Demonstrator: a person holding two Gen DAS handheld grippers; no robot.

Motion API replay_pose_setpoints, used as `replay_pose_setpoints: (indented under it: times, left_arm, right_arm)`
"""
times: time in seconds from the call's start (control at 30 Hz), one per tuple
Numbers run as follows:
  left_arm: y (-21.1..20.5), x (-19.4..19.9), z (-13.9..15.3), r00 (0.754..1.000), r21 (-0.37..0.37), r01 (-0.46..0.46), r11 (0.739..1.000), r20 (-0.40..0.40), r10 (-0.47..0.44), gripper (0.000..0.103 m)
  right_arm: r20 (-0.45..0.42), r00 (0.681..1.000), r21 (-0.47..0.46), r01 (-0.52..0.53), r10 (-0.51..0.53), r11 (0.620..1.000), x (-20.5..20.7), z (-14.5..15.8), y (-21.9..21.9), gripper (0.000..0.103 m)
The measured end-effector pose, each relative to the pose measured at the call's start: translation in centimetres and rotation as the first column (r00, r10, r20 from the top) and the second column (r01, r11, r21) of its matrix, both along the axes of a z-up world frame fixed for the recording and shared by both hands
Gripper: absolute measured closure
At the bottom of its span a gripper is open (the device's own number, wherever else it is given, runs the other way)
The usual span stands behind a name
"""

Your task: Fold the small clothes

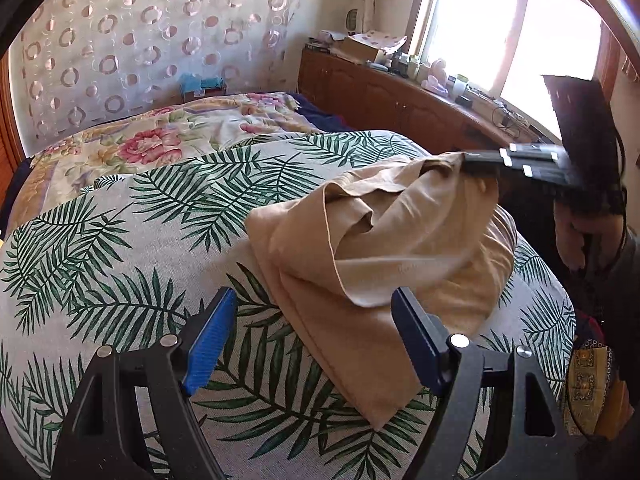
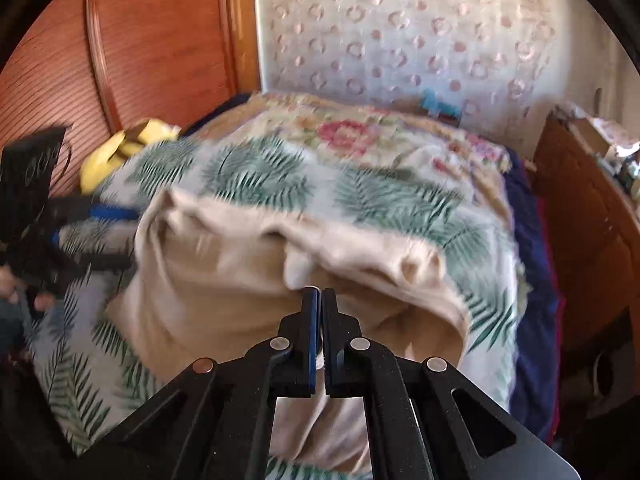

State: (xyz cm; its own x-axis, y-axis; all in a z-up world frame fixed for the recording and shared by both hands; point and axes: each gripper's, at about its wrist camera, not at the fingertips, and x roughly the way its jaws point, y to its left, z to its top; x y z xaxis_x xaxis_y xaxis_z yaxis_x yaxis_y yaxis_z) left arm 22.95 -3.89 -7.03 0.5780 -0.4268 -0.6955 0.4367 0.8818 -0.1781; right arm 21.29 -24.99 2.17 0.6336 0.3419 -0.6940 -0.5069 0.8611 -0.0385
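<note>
A tan garment (image 1: 380,248) lies bunched on the palm-leaf bedspread (image 1: 160,220). In the left wrist view my left gripper (image 1: 314,336) stands open just in front of the garment's near folded edge, its blue-padded fingers (image 1: 212,340) on either side and touching nothing. My right gripper (image 1: 476,166) comes in from the right and pinches a raised edge of the cloth. In the right wrist view the right gripper (image 2: 320,292) is shut on the garment (image 2: 224,280), with fabric caught between its jaws. The left gripper (image 2: 120,236) shows open at the garment's left side.
A floral quilt (image 1: 160,136) covers the far half of the bed. A wooden cabinet (image 1: 380,96) with clutter runs under the window on the right. A yellow item (image 2: 120,148) lies by the wooden wardrobe (image 2: 140,40). A hand (image 1: 576,240) holds the right gripper.
</note>
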Motion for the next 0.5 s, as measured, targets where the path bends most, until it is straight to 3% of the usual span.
replay_pose_setpoints:
  times: [0.17,0.33,0.43,0.5]
  left_arm:
    - [-0.9,0.2,0.5,1.0,0.001,0.027,1.0,0.011,-0.027,0.023]
    - [-2.9,3.6,0.5,0.999,0.059,0.027,0.998,0.025,-0.029,0.023]
    - [-3.6,5.8,-0.1,0.998,0.15,-0.012,0.989,0.067,0.002,0.023]
    - [-2.9,7.4,-0.2,0.995,0.155,-0.079,0.985,0.078,0.068,0.023]
  right_arm:
    - [0.106,0.984,0.045,0.142,-0.146,0.989,3.5,3.3,-1.4,0.101]
    - [0.093,0.968,0.035,0.229,-0.231,0.973,8.0,3.5,-1.3,0.101]
    - [0.098,0.964,0.017,0.248,-0.248,0.969,9.1,3.1,-0.6,0.092]
    - [0.104,0.963,0.032,0.247,-0.249,0.968,8.7,3.0,-0.1,0.078]
